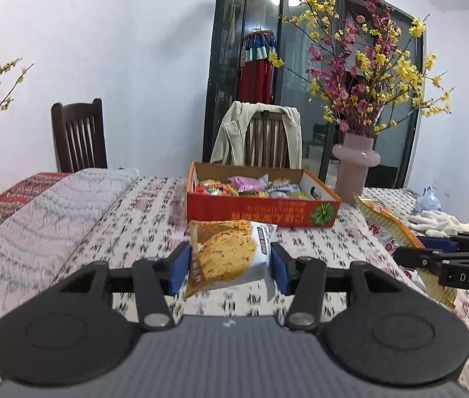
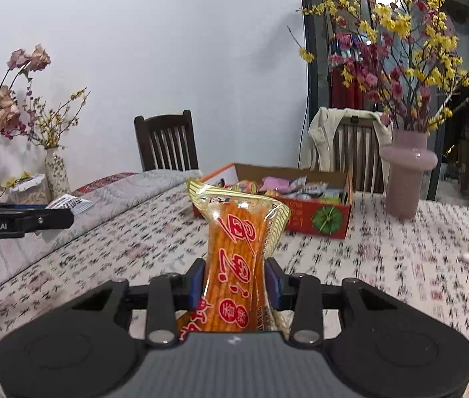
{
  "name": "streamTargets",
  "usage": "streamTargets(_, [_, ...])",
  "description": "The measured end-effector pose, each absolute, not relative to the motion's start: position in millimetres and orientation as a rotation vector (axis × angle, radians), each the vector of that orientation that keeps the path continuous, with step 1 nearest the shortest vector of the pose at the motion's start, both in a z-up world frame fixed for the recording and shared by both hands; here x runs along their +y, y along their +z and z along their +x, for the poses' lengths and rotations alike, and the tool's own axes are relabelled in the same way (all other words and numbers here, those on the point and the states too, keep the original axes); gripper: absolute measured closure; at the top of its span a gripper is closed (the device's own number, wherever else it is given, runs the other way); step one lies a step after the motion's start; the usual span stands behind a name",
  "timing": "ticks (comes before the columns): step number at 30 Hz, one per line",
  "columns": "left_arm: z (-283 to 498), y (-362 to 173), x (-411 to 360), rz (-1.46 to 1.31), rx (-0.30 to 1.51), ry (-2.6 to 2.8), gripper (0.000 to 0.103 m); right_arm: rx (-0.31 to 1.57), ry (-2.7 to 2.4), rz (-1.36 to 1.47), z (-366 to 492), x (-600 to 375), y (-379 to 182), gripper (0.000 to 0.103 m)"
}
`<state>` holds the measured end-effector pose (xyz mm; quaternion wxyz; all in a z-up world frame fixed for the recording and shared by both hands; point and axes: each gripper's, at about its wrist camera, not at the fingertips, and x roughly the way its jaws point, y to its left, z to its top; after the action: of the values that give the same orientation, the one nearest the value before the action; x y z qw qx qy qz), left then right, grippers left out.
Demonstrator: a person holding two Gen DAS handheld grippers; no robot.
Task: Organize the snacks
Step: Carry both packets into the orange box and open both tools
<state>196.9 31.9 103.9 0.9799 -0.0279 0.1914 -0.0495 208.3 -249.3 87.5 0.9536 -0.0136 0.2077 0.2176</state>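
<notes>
- In the lower middle of the left wrist view, the left gripper [image 1: 230,263] held a cookie packet [image 1: 231,253] between its blue pads [image 1: 180,268], jaws about half open and pressed on both side edges; the packet hung clear of the patterned tablecloth [image 1: 118,232].
- In the lower middle of the right wrist view, the right gripper [image 2: 236,282] was clamped narrow on a bag of orange snack sticks [image 2: 237,248], squeezing its waist so the bag pinched in, its gold-edged top standing upright above the jaws.
- That same bag and gripper showed at the right edge of the left view, and the left gripper's tip, with the packet's white end, at the left edge of the right view; the two sat side by side, apart.
- Judged from this, both snacks were in carriage above the table, with placing not yet done.
- Farther up, centre frame, the red cardboard box [image 1: 261,210] sat on the cloth, already holding many small wrapped snacks [image 1: 251,185]; neither carried item was over it.
- The next move would likely call for bringing each item over the box's near wall and opening the jaws only once it was inside; the tall stick bag may need tilting to lie flat.
- Just right of the box stood a pink vase [image 1: 355,165] of flowering branches, near enough to be worth avoiding.
- Beyond were two wooden chairs, one draped with a pale jacket [image 1: 257,132].
</notes>
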Motion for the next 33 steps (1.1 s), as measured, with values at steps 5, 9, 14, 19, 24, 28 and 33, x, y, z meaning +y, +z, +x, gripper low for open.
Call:
streamTargets(5, [232.0, 109.5, 28.9, -0.045, 0.373, -0.114, 0.051, 0.403, 0.422, -0.054, 235.9, -248.6, 98.3, 0.066])
streamTargets(9, [267.6, 110.2, 27.4, -0.043, 0.380, -0.108, 0.050, 0.399, 0.408, -0.062, 264.5, -248.4, 104.0, 0.066])
streamTargets(14, [317.1, 114.4, 28.8, -0.036, 0.371, -0.094, 0.050, 0.393, 0.396, -0.076, 306.6, -248.9, 109.9, 0.066])
streamTargets(19, [373.8, 121.9, 21.4, 0.010, 0.358, -0.095, 0.050, 0.395, 0.389, -0.063, 355.8, -249.0, 113.3, 0.066])
streamTargets(24, [436.8, 130.2, 10.5, -0.001, 0.369, -0.130, 0.050, 0.410, 0.372, -0.055, 411.1, -246.0, 113.9, 0.066])
streamTargets(28, [490.1, 126.3, -6.5, -0.022, 0.420, -0.171, 0.050, 0.429, 0.352, -0.043, 460.2, -245.6, 111.5, 0.066])
streamTargets(33, [553.7, 101.8, -33.2, -0.055, 0.524, -0.244, 0.050, 0.509, 0.327, -0.011, 530.5, -248.6, 92.7, 0.066])
